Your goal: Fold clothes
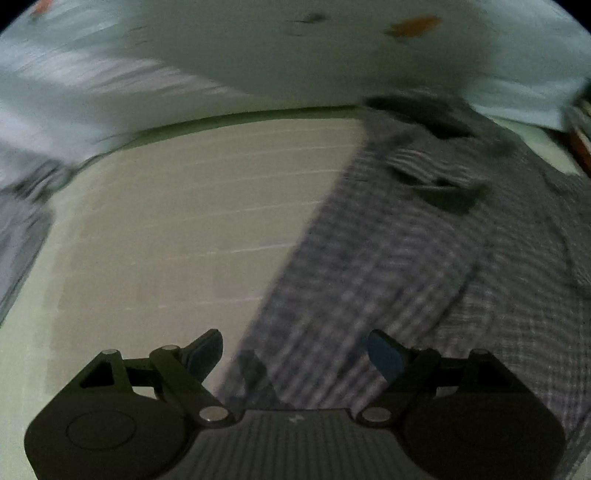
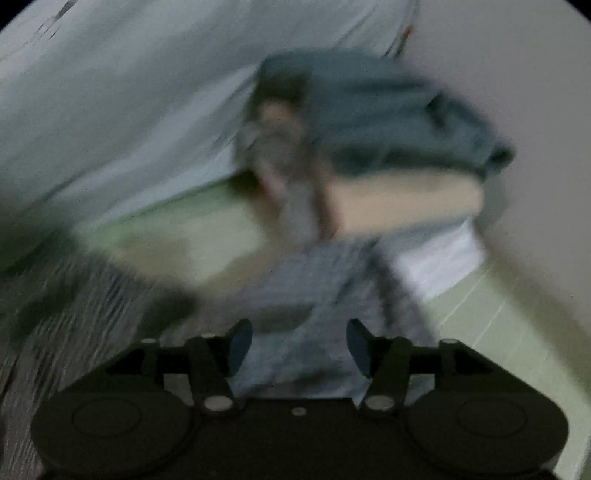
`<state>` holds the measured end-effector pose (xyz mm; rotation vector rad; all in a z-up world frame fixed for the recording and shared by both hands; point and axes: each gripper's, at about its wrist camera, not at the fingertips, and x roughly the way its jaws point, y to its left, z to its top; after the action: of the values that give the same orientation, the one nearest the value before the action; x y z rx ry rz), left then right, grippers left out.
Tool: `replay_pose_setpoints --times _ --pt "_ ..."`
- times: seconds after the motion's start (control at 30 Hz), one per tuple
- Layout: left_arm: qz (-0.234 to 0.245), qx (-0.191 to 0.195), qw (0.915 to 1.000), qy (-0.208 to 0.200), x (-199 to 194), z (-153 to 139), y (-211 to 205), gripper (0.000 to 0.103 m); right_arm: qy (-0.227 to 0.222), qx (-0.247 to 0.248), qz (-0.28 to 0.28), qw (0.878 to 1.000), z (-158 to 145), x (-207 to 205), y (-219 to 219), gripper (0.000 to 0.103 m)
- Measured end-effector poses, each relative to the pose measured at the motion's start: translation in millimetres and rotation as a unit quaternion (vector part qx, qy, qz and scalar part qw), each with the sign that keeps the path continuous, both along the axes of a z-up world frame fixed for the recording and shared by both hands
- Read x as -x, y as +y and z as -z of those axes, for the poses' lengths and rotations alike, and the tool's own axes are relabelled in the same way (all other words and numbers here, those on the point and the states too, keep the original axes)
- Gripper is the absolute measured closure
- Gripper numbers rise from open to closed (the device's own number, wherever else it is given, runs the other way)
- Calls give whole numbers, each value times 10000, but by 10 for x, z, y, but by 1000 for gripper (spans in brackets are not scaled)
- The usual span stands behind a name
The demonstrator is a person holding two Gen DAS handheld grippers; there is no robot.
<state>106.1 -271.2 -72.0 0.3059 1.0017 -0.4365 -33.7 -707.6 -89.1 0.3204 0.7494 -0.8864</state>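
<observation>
Hovering, left gripper (image 1: 293,356): jaws spread wide with nothing between the blue pads, tilted down over the near part of the bed
Left gripper's footing: the left pad (image 1: 205,354) hangs over bare mat, the right pad over cloth, so the gripper straddles the garment's edge
Checked shirt (image 1: 406,258): grey and white, spread flat on the right half of the bed, its long straight edge running from the near middle up toward the far side; collar with striped lining (image 1: 432,166) lies toward the far edge
Beige mat (image 1: 192,221): covers the bed left of the shirt, bare, with thin pale lines across it
Pale sheet (image 1: 258,51): light blue with orange marks (image 1: 413,26), rises along the far edge of the bed behind the mat and the collar
Grey cloth at left edge (image 1: 18,229): blurred, cannot tell what it is
Right gripper (image 2: 299,350): jaws parted, pads not pressing on anything; grey checked cloth (image 2: 295,295) lies under and beyond the gap, contact cannot be told through the blur
Stack of folded clothes (image 2: 388,155): beyond the right gripper near the far right corner of the bed, teal piece on top, cream piece (image 2: 402,203) under it, white piece (image 2: 436,258) lowest
Blurred pink-grey shape (image 2: 284,162): just left of the stack, between it and the sheet, cannot tell what it is
Green bedding (image 2: 177,229): bare strip left of the stack
Wall (image 2: 517,92): plain, right of the stack
</observation>
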Motion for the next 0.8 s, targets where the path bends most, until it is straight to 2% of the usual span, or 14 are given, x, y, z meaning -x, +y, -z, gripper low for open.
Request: replay_pose_setpoints --times 0.1,0.2,0.27,0.33,0.4,0.53,0.63,0.8 --pt "319 -110 9994 77 -10 88 -164 17 94 -347 -104 9993 187 40 239 44" --pt "459 -159 9987 143 -2 146 -223 25 220 -591 -195 9978 330 72 461 42" --pt "507 -35 9985 208 -7 167 -234 48 294 -609 -241 9974 356 84 561 42" --pt "477 23 9986 246 -12 186 -203 86 373 -549 -242 9975 344 84 625 41" --pt "423 56 9989 184 -38 156 -146 99 440 -516 -254 9974 315 76 663 41" --pt "138 360 9992 88 -164 17 62 101 645 -369 -356 9966 258 38 731 41" --pt "-275 559 9981 -10 -346 -109 369 102 770 -321 -429 9956 238 -3 806 41" --pt "-1030 246 9924 -626 -809 -253 1028 102 903 -361 -565 9937 215 -92 982 42"
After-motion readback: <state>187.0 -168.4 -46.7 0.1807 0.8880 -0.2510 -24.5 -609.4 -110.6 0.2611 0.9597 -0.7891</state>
